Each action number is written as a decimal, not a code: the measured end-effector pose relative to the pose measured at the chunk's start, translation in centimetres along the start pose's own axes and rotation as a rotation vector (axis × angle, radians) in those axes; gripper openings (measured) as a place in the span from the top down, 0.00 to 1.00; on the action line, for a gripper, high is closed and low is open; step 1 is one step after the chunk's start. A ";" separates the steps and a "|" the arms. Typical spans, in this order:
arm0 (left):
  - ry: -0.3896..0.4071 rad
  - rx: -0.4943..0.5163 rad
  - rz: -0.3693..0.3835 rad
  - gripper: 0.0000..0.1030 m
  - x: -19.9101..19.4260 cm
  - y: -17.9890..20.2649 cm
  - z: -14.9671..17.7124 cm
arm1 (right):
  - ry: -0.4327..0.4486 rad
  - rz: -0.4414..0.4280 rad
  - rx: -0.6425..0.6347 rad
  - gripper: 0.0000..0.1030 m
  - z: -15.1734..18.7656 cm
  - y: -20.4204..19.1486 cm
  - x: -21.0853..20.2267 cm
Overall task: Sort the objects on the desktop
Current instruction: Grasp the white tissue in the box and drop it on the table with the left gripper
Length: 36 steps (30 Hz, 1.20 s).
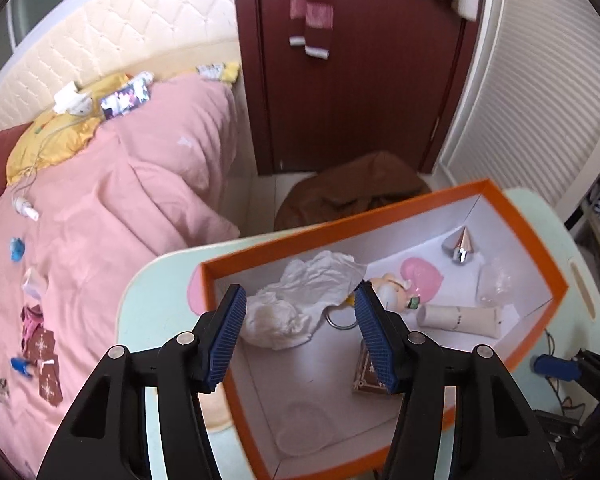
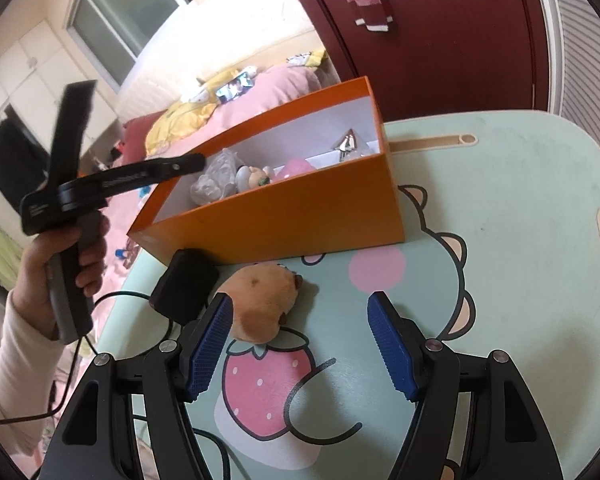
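An orange box (image 1: 380,210) with a white inside stands on the mint-green table (image 1: 156,292). It holds crumpled white tissue (image 1: 300,296), a small doll (image 1: 392,288), a pink heart shape (image 1: 420,274), a silver cone (image 1: 462,242), a cream tube (image 1: 458,320) and a brown card (image 1: 366,376). My left gripper (image 1: 300,332) is open and empty above the box. In the right wrist view the box (image 2: 284,216) stands ahead, and a tan plush toy (image 2: 260,304) lies on the table (image 2: 520,240) just beyond my open, empty right gripper (image 2: 300,344).
A black device (image 2: 184,286) with a cable lies left of the plush toy. The left gripper's body (image 2: 100,188) and the hand holding it hover at left. A pink bed (image 1: 100,200) with scattered items lies beyond the table, and a brown cushion (image 1: 352,192) sits by the dark red door (image 1: 360,80).
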<state>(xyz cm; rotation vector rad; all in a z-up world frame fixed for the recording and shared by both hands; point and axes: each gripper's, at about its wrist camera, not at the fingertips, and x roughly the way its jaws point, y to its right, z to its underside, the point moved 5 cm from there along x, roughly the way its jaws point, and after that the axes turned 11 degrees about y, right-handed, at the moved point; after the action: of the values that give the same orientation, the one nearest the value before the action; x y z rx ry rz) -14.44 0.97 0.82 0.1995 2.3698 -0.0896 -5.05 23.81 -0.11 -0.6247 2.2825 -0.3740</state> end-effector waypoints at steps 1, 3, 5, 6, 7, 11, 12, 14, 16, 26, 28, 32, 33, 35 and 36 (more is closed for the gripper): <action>-0.025 0.011 -0.013 0.58 0.6 0.1 0.1 | -0.002 -0.003 0.007 0.32 0.0 0.1 0.0; -0.079 0.038 -0.052 0.66 1.8 0.1 0.4 | -0.005 -0.012 0.022 0.32 0.1 0.3 0.0; -0.113 0.076 -0.066 0.66 2.6 0.5 0.5 | -0.006 -0.019 0.028 0.32 0.2 0.3 -0.1; -0.127 0.108 -0.082 0.65 2.9 0.8 0.7 | -0.007 -0.024 0.031 0.32 0.3 0.3 -0.1; -0.141 0.141 -0.097 0.65 3.2 1.2 0.9 | -0.008 -0.026 0.031 0.32 0.3 0.2 0.0; -0.161 0.238 -0.154 0.72 4.0 2.3 1.5 | -0.014 -0.035 0.024 0.32 0.5 0.0 0.0; -0.156 0.240 -0.164 0.82 3.9 2.2 1.4 | -0.015 -0.035 0.021 0.32 0.5 -0.1 0.0; -0.151 0.210 -0.152 0.88 3.5 1.4 1.1 | -0.013 -0.032 0.018 0.32 0.6 -0.1 -0.1; -0.133 0.126 -0.085 0.91 2.8 0.4 0.7 | -0.011 -0.032 0.023 0.32 0.6 0.0 -0.1; 0.137 -0.088 0.097 0.91 -7.5 -2.0 -2.5 | 0.001 -0.020 -0.001 0.32 1.2 -0.2 0.1; 0.183 -0.111 0.122 0.91 -10.0 -2.4 -3.0 | 0.004 -0.014 -0.012 0.32 1.3 -0.2 0.1; 0.212 -0.125 0.184 0.91 -13.6 -2.5 -2.2 | 0.008 -0.011 -0.016 0.32 1.3 -0.3 0.2; 0.207 -0.121 0.190 0.91 -14.1 -2.4 -1.7 | 0.009 -0.011 -0.015 0.32 1.3 -0.3 0.2; 0.177 -0.107 0.185 0.91 -14.1 -2.2 -0.2 | 0.010 -0.010 -0.014 0.32 1.3 -0.3 0.3; 0.147 -0.105 0.178 0.91 -13.6 -1.9 1.2 | 0.011 -0.009 -0.016 0.32 1.3 -0.3 0.3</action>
<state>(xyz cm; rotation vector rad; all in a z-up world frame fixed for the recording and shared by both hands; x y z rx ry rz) -4.25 -2.66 9.38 0.3765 2.4832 0.1387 -4.22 23.28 -1.00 -0.6430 2.2959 -0.3654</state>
